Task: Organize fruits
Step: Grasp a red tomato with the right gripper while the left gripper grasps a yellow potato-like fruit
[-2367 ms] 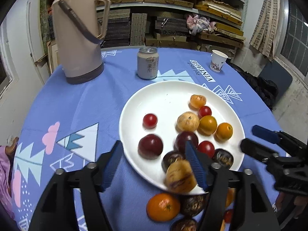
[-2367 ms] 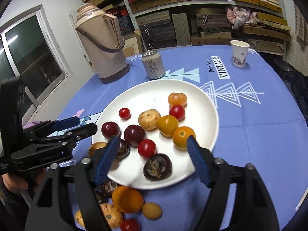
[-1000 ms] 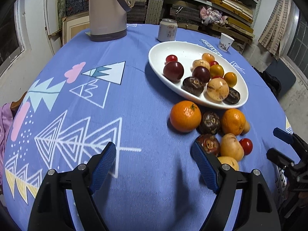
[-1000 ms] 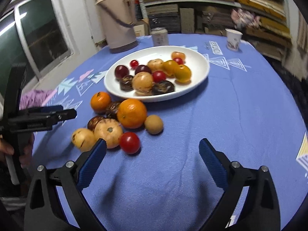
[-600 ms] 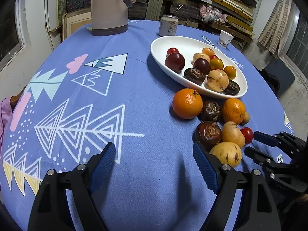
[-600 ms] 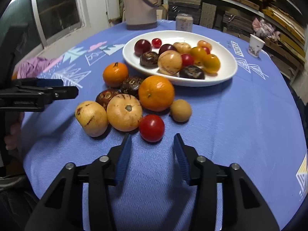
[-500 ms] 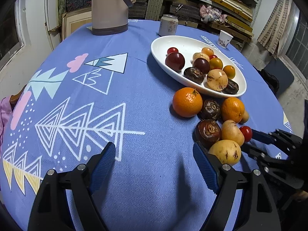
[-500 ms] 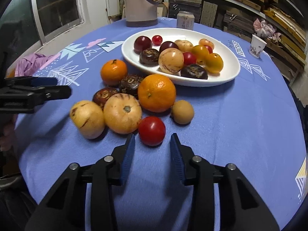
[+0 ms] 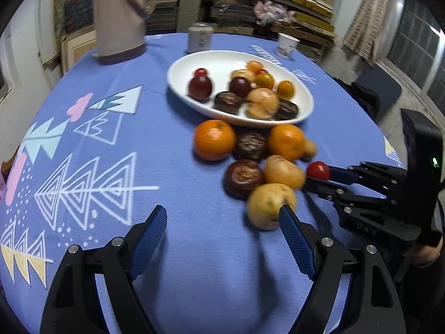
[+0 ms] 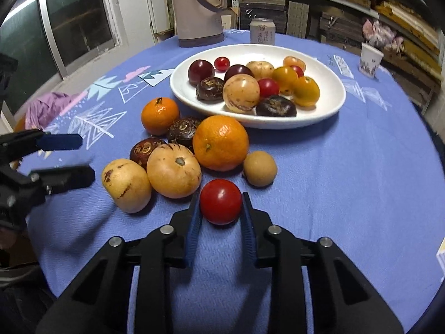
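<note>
Here the right gripper [image 10: 221, 211] is clamped on a red tomato [image 10: 220, 204] resting on the blue cloth [image 10: 333, 189], at six o'clock of the loose fruit pile below the white plate [image 10: 331, 108]. The left gripper [image 9: 222, 231] hangs wide, empty, a yellow melon [image 9: 268, 204] at its two o'clock.

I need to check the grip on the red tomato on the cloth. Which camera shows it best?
The right wrist view: the red tomato sits large and sharp between the right gripper fingers, both pads against its sides. The left wrist view shows the same tomato small, slightly blurred, at that gripper's tips, partly hidden.
</note>
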`<state>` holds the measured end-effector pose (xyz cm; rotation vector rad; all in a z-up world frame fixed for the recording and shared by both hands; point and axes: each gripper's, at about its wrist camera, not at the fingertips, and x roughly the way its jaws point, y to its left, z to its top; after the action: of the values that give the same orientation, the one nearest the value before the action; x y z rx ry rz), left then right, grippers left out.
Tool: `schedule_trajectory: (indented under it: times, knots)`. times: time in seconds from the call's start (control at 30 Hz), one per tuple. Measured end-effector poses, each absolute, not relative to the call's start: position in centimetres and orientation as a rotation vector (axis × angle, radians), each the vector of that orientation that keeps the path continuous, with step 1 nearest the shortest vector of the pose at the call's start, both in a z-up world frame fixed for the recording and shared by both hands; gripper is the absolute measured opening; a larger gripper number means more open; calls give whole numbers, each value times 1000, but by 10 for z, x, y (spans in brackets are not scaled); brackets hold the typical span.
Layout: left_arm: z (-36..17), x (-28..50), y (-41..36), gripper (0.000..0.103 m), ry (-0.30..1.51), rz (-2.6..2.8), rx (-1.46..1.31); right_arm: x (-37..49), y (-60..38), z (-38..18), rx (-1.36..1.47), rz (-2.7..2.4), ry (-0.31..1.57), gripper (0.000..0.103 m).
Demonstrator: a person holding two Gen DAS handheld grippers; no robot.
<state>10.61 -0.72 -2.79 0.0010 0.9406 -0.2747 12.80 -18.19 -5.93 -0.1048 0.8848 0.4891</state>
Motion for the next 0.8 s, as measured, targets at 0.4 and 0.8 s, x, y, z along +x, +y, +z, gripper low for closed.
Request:
schedule_trajectory:
  times: [0.4,0.8]
  knots:
    - [-49,114,-44,83,971,-292,108,124,-193,-64,-35,499,901,27]
    - [-55,125,-38,45,1008,-372,-3,123,-192,-65,-43,498,897,28]
